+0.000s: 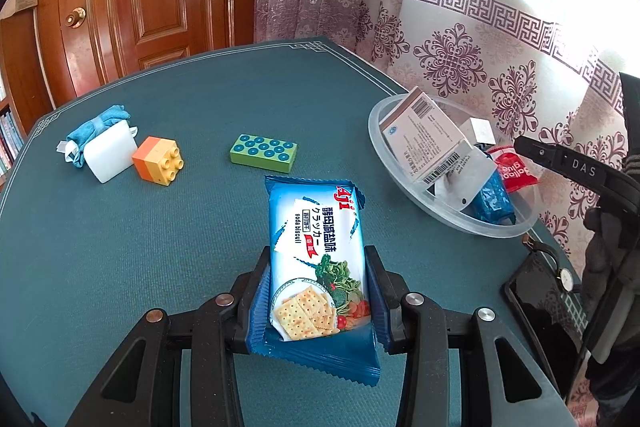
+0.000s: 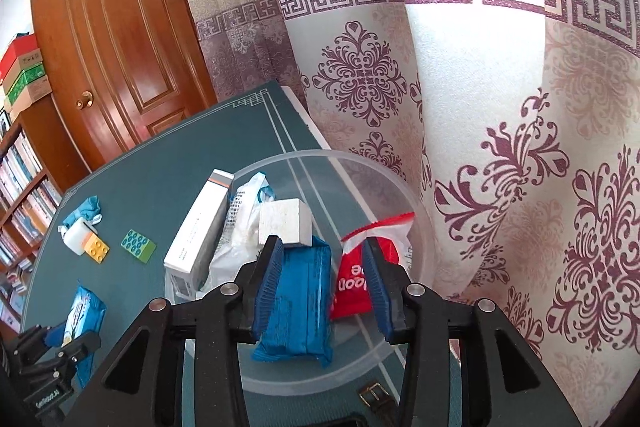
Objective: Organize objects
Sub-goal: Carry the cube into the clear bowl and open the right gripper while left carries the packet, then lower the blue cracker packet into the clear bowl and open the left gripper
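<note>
Bench (image 1: 160, 227): green textured top with a pale border line, curtain at the far right edge.

Clear plastic bowl (image 1: 404, 183): right side of the bench, beside the curtain. Holds a large white barcoded box (image 1: 424, 139) leaning on its rim, a small white block (image 2: 286, 221), a red packet (image 1: 516, 169), a blue wrapped packet (image 2: 298, 303) and crumpled white bags (image 2: 244, 223).

Soda biscuit pack (image 1: 316, 267): blue and white, lying lengthwise at the near middle of the bench, its near end between the pads of the left claw (image 1: 318, 291), which is clamped on it.

Right claw (image 2: 320, 279): over the bowl, jaws apart; the blue wrapped packet lies between them, touching the left pad, clear of the right.

Green studded brick (image 1: 264, 153): mid-bench, far of the biscuit pack.

Orange-and-yellow brick (image 1: 158, 161): left of the green one, touching a white container (image 1: 108, 155).

Blue cloth (image 1: 98, 129): bunched against the container's far-left side.

Phone (image 1: 540, 303) and wristwatch (image 1: 564, 277): near right edge.
</note>
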Demonstrator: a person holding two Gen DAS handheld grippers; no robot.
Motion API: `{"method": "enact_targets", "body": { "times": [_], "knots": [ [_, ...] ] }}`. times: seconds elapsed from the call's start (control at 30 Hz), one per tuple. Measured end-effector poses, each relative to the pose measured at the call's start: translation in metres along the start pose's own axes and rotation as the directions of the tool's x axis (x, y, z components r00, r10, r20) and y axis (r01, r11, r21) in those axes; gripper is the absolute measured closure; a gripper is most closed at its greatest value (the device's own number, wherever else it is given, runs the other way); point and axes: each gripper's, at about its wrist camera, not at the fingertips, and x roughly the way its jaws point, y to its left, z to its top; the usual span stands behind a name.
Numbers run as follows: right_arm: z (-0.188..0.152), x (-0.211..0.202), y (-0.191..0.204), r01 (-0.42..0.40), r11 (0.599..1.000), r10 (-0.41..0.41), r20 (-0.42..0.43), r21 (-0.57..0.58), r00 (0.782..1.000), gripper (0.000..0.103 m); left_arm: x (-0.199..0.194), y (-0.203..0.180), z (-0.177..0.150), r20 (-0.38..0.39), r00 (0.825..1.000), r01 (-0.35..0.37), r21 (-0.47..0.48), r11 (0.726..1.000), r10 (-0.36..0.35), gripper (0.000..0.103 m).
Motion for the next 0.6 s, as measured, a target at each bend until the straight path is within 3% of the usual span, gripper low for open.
{"method": "enact_targets", "body": {
  "times": [0.6],
  "knots": [
    [-0.023,-0.021,-0.025,-0.017,1.000,0.017,0.000,-0.019,1.000,0.058,0.007,-0.078,0.014,-0.040,0.988,0.151,0.117,0.982,-0.147,0.059]
  ]
}}
